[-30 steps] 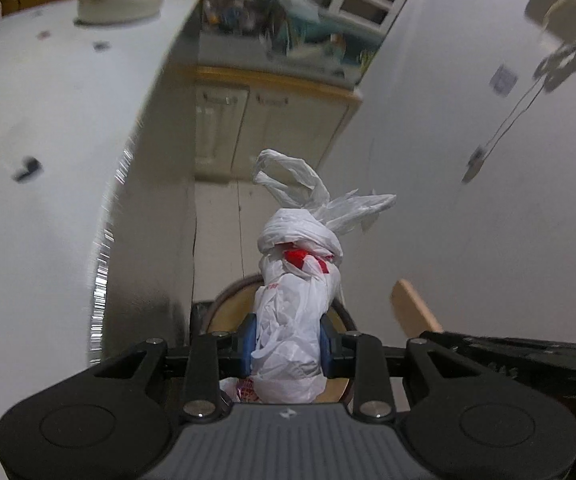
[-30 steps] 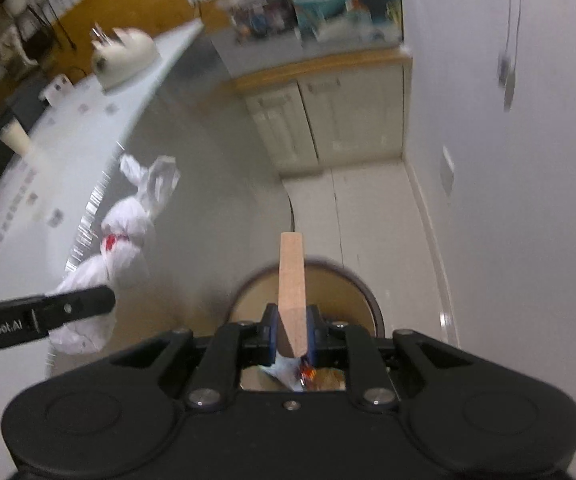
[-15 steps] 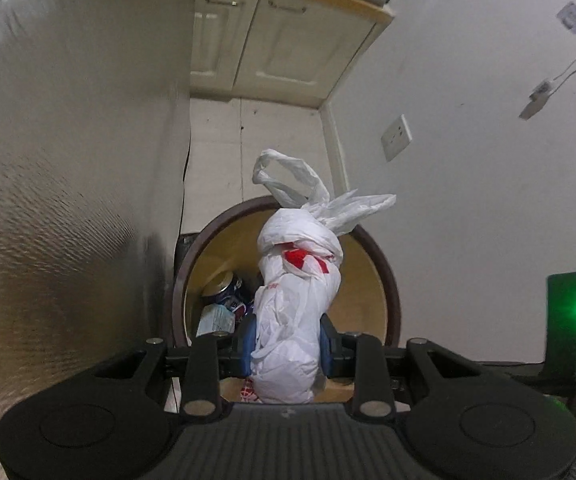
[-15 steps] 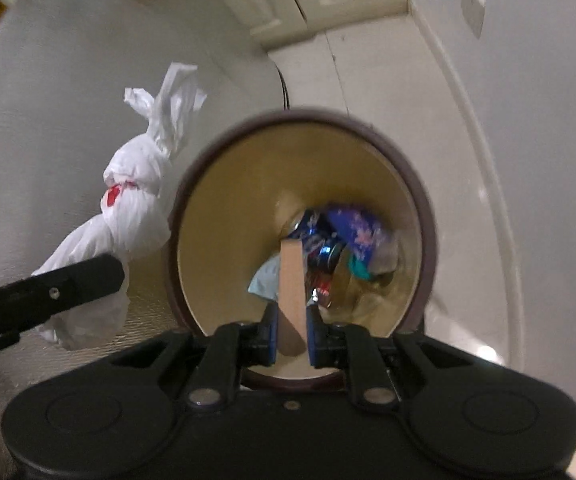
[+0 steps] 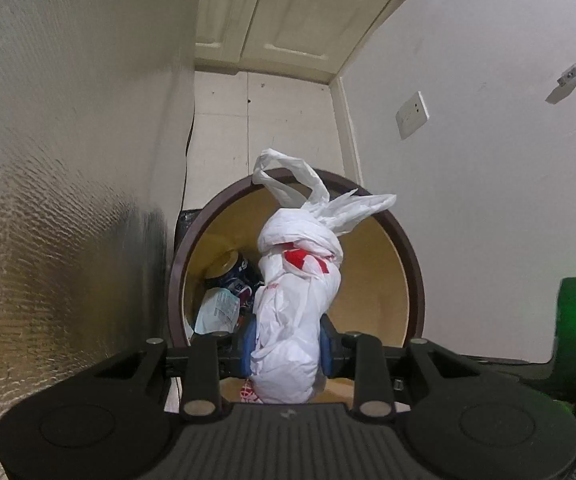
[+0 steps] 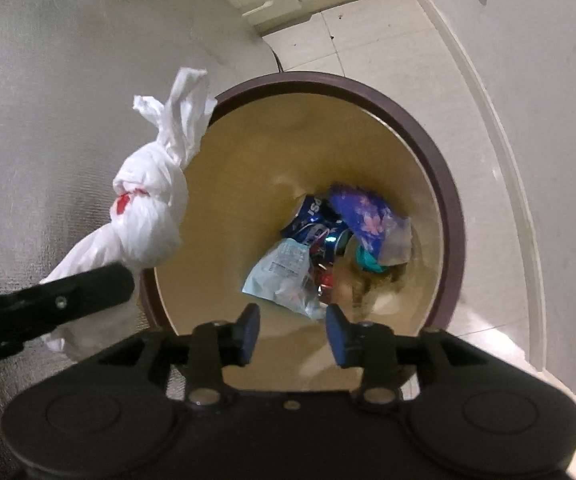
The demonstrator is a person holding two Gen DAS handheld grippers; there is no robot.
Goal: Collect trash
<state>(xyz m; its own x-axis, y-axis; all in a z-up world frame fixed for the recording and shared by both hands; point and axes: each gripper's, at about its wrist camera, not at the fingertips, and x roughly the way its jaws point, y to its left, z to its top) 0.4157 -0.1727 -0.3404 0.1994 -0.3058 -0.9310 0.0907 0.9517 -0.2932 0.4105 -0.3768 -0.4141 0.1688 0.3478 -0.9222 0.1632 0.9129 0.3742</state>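
Left gripper (image 5: pixel 287 344): clamped on knotted white bag (image 5: pixel 296 300), frame centre, above bin (image 5: pixel 416 280). Right gripper (image 6: pixel 291 330): jaws wide, empty, lower centre over bin. Step: depositing. Next: release the bag, likely once clear inside the rim.

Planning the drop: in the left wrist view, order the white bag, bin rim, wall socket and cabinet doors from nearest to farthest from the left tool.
1. White bag: clamped in the left tool.
2. Bin rim: just beyond, below the bag.
3. Wall socket: on the right wall, past the bin.
4. Cabinet doors: at the far end of the floor, top of view.
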